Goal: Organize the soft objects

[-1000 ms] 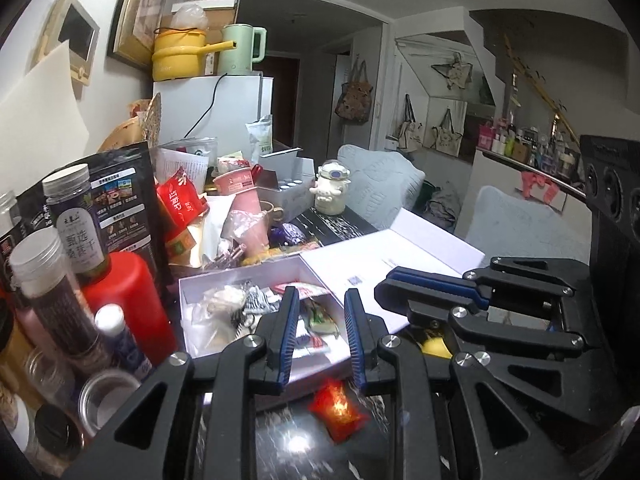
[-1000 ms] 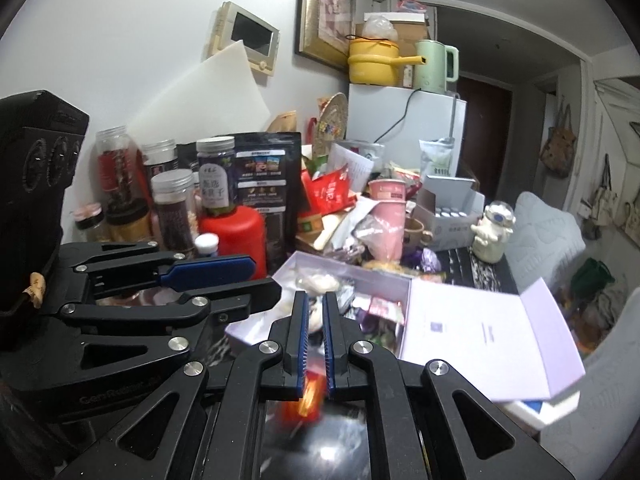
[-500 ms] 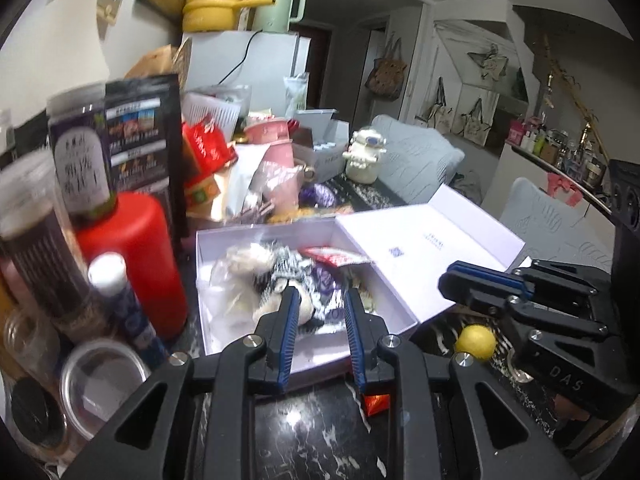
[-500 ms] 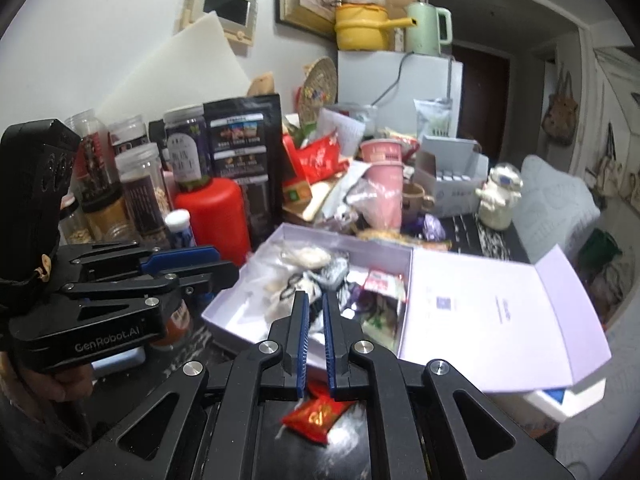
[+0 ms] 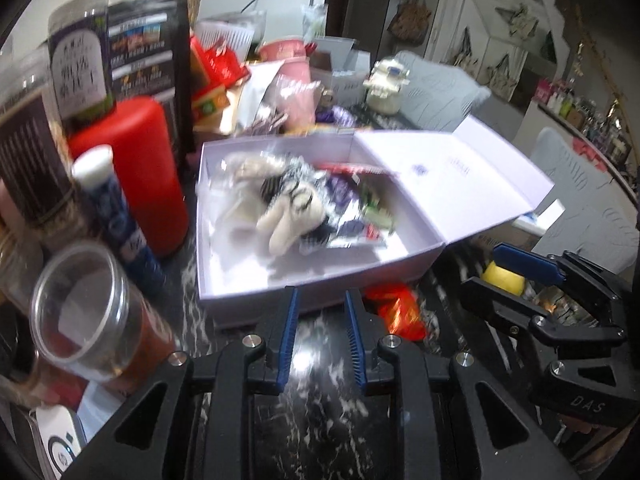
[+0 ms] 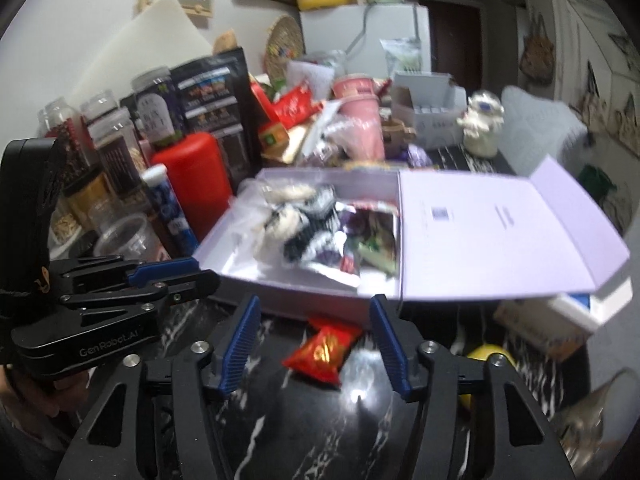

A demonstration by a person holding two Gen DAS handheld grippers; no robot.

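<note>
two tools, right tool [image 6: 314,346] wide, left tool [image 5: 320,334] narrow, empty; one red packet [image 6: 322,351], perhaps one plush [image 5: 288,216].

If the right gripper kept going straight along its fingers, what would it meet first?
Most likely the red snack packet lying on the black marble table between the open fingers of the right gripper. Just behind it stands the near wall of the lavender box; depth is unclear.

Pretty dim indoor light, overhead glare bouncing off the glossy black tabletop [image 6: 356,396]. Both views are motion-blurred, heavy fisheye bending and black vignette at the corners.
</note>
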